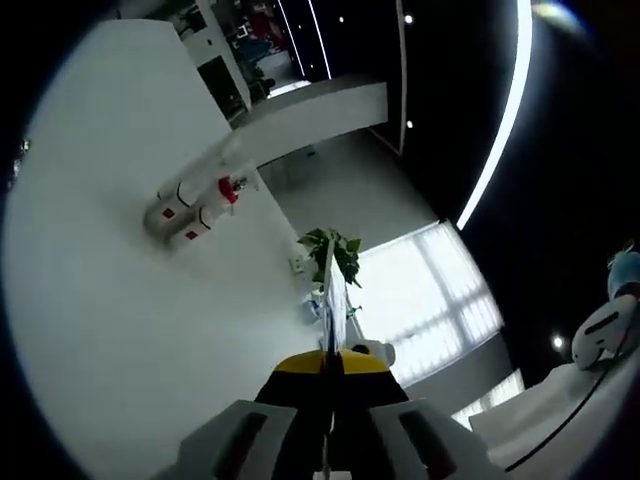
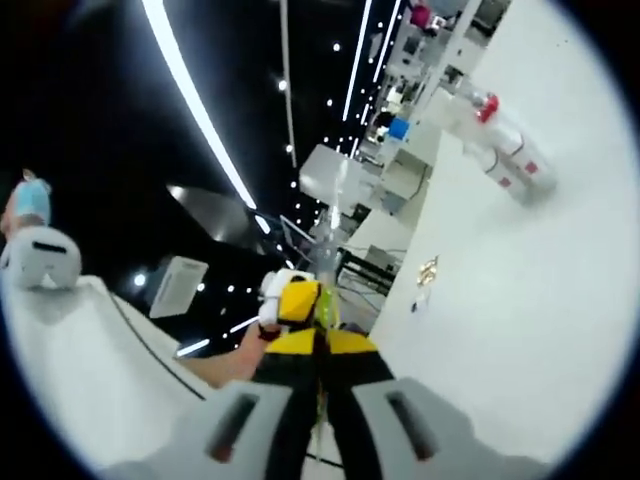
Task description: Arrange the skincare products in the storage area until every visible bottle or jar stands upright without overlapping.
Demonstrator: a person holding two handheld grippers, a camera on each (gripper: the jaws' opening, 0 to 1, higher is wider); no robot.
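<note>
Left gripper (image 1: 328,372): yellow-tipped jaws pressed together, nothing between them, raised and pointing at a potted plant (image 1: 331,254) and a bright window (image 1: 430,295). Right gripper (image 2: 318,345): jaws likewise together, empty. Two white bottles (image 1: 182,212) with red labels sit side by side on a white wall-like surface (image 1: 110,300), well apart from both grippers; whether they stand or lie cannot be told. In the right gripper view, the same bottles (image 2: 505,150) appear upper right.

White room under a dark ceiling
A long light strip (image 1: 500,130) curves across the dark ceiling; a bright gridded window (image 1: 430,300) glows beside a leafy plant (image 1: 335,250) against white walls.
</note>
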